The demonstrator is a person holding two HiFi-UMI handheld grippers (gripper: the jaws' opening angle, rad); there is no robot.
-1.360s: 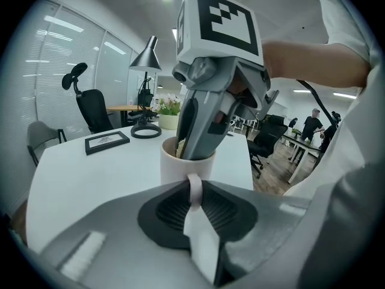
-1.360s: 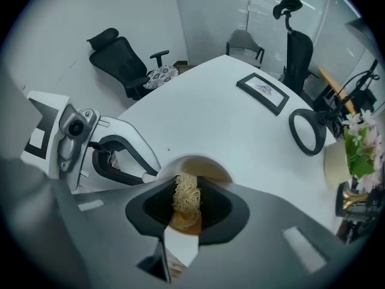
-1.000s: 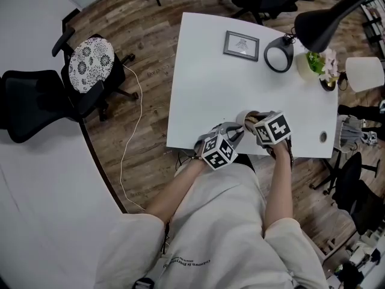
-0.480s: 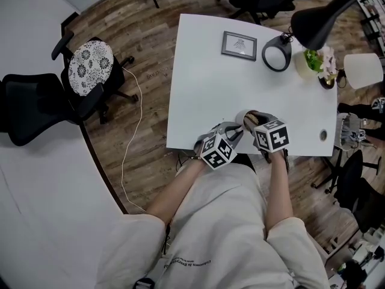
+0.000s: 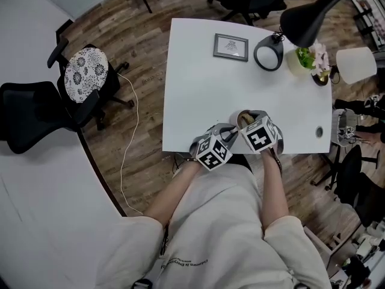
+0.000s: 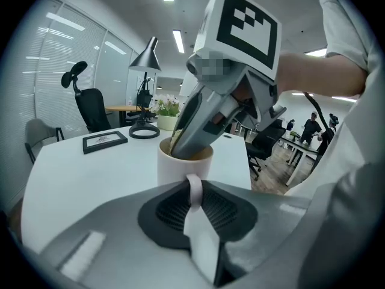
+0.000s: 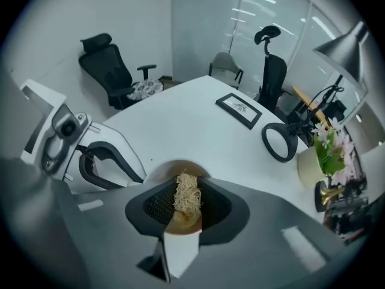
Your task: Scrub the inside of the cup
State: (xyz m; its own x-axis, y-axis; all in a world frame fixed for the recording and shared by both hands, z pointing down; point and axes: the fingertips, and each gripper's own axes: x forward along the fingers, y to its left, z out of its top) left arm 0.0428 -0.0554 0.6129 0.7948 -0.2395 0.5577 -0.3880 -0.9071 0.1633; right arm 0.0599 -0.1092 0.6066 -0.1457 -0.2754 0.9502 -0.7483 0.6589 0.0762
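A white cup (image 6: 174,164) stands near the front edge of the white table (image 5: 198,95). My left gripper (image 6: 194,205) is shut on the cup's handle (image 6: 194,186), which sits between its dark pads. My right gripper (image 7: 185,208) comes down from above, shut on a straw-coloured fibrous scrubber (image 7: 186,192) that reaches inside the cup (image 7: 175,223). In the head view both grippers meet at the cup (image 5: 239,118), left gripper (image 5: 231,131) beside it, right gripper (image 5: 246,121) over it. The cup's bottom is hidden.
At the table's far side lie a framed picture (image 5: 231,47), a black desk lamp (image 5: 307,17) with a ring base (image 5: 268,52), and a potted plant (image 5: 307,62). Office chairs (image 5: 36,110) stand on the wooden floor to the left.
The right gripper has tilted and shifted slightly over the cup with the scrubber inside. The left gripper keeps its hold on the handle. The head view has drifted a little.
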